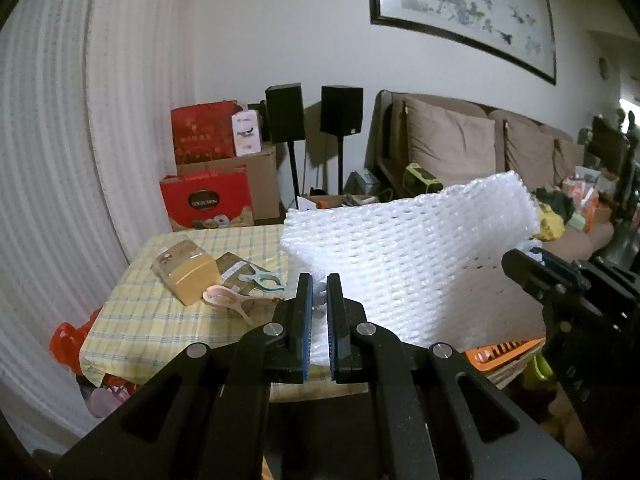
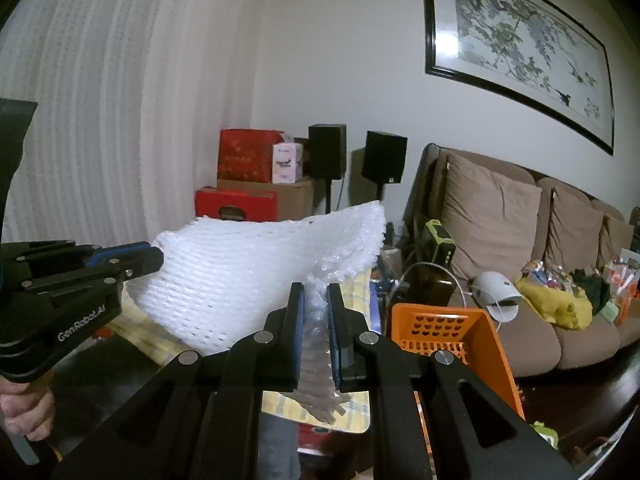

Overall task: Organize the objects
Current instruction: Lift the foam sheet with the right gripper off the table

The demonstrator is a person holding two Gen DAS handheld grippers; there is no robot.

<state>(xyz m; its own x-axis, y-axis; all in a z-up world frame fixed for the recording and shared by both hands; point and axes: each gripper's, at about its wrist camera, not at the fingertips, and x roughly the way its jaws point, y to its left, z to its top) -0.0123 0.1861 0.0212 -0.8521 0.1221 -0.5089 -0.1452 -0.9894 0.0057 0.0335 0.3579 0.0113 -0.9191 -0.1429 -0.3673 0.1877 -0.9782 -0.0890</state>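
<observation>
The big white bubble wrap sheet (image 1: 404,256) hides a lot. In the left wrist view it covers the right half of the table (image 1: 132,312) with the yellow checked cloth, and only a strip of the orange basket (image 1: 504,354) peeks out under it. In the right wrist view the basket (image 2: 460,328) shows better, but its lower side is cut off by the black gripper body. The edges of both pictures are dark and bent, so small things on the brown sofa (image 2: 520,248) are hard to make out.

The sheet is up in the air above the table, stretched between the two grippers. The left gripper (image 1: 319,300) has its jaws pressed close, pinching the near left edge of the sheet. The right gripper (image 2: 316,308) also has its jaws nearly together, pinching a scrunched bit of the wrap at the right edge. Both point forward and a little down.

In the right wrist view, a hand (image 2: 24,408) grips the handle under the left gripper, at the far left.

On the bare part of the cloth lie a tan box (image 1: 188,272), a pink clip (image 1: 228,300) and a pale green clip (image 1: 262,282), close together.
</observation>
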